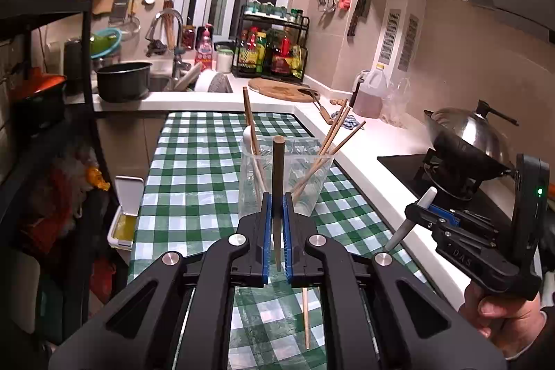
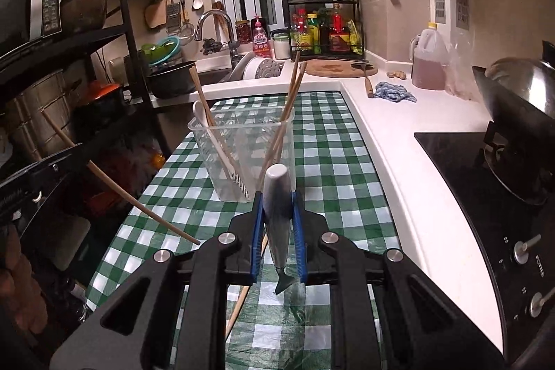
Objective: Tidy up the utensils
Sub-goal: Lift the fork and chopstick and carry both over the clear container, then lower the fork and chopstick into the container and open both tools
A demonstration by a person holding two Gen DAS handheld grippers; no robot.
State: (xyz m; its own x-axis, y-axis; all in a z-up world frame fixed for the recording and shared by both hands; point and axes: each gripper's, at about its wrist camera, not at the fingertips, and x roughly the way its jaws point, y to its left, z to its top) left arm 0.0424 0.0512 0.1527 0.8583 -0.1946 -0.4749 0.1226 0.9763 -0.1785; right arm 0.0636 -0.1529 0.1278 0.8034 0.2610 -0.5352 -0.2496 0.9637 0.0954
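Left gripper [image 1: 277, 196] fingers clamp chopstick [image 1: 277, 169]; right gripper [image 2: 278, 200] fingers clamp white-handled utensil [image 2: 277, 196]; clear holder [image 2: 242, 141] just ahead on worktop [image 2: 329, 162].

Between the jaws, a matt wooden chopstick [image 1: 278, 182] is showing; ahead, a clear glossy plastic container [image 1: 284, 175] is catching light on a shiny checked tablecloth [image 1: 194, 162].

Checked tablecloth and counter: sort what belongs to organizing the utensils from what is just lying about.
Job:
- clear holder with chopsticks and a white spoon
- chopstick in the left gripper
- white-handled utensil in the right gripper
- loose chopstick on the cloth

Lying about:
- cutting board
- blue rag
- oil jug
- wok
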